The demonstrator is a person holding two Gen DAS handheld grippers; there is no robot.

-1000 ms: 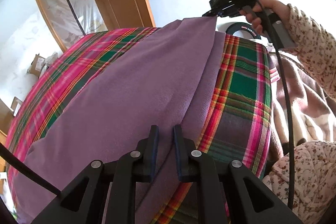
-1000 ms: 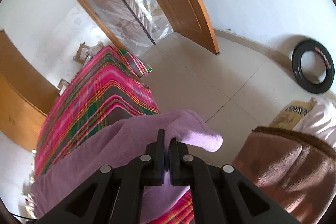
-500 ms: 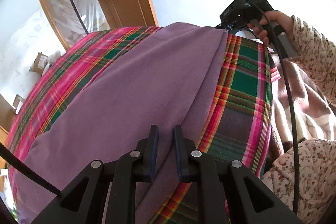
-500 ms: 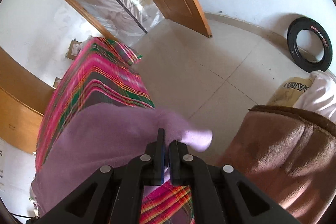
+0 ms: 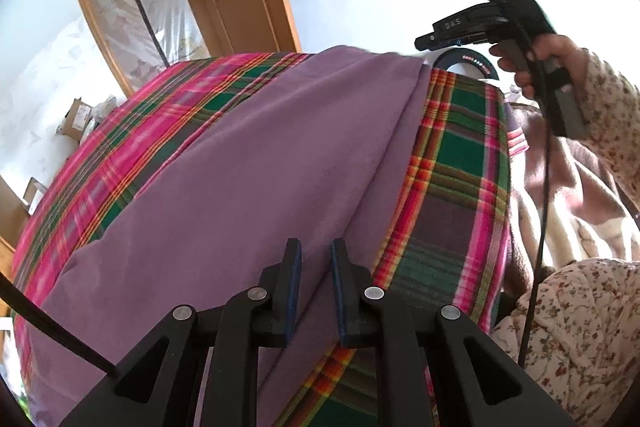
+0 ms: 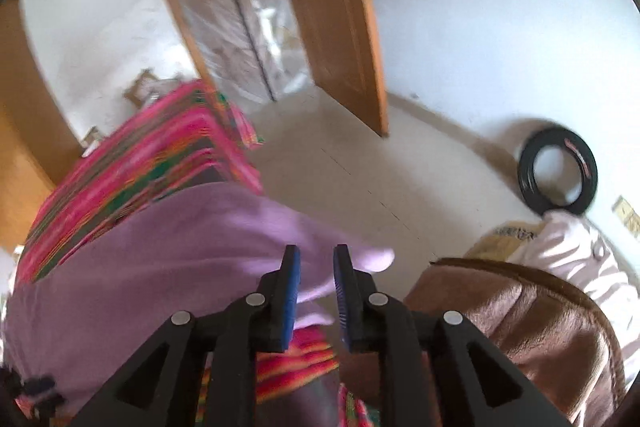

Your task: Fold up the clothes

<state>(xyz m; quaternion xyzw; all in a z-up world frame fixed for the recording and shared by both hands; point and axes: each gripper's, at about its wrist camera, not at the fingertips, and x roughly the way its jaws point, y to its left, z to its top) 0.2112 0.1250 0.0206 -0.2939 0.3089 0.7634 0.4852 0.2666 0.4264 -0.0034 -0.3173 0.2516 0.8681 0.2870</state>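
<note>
Garment: one purple cloth (image 5: 248, 163), spread flat on the plaid blanket (image 5: 452, 187); folded long edge running from 6 to 12 o'clock in the left wrist view.
Far corner: pale purple tip (image 6: 372, 259) poking past the blanket's end toward the floor, at 1 o'clock from the right gripper's jaws.
Left gripper (image 5: 316, 287): jaws spread, nothing between them, poised over the cloth's near part beside the fold; contact with the fabric cannot be told.
Right gripper (image 6: 316, 287): jaws spread, empty, above the cloth's far end; seen from the left wrist at 2 o'clock (image 5: 476, 27), clear of the cloth, held in a hand (image 5: 540, 59) with a floral sleeve (image 5: 616, 131).
Blanket edges: bare plaid strip at 3 o'clock of the cloth, a wider band at 9 to 11 o'clock.
Open room: bare tiled floor (image 6: 360, 155) beyond the blanket's end up to the wall.
Right side: one brown fleece blanket (image 6: 520, 311) close against the plaid edge.
Counted: one wooden door (image 6: 336, 11), one black tyre (image 6: 556, 171) leaning at the wall, two grippers.
</note>
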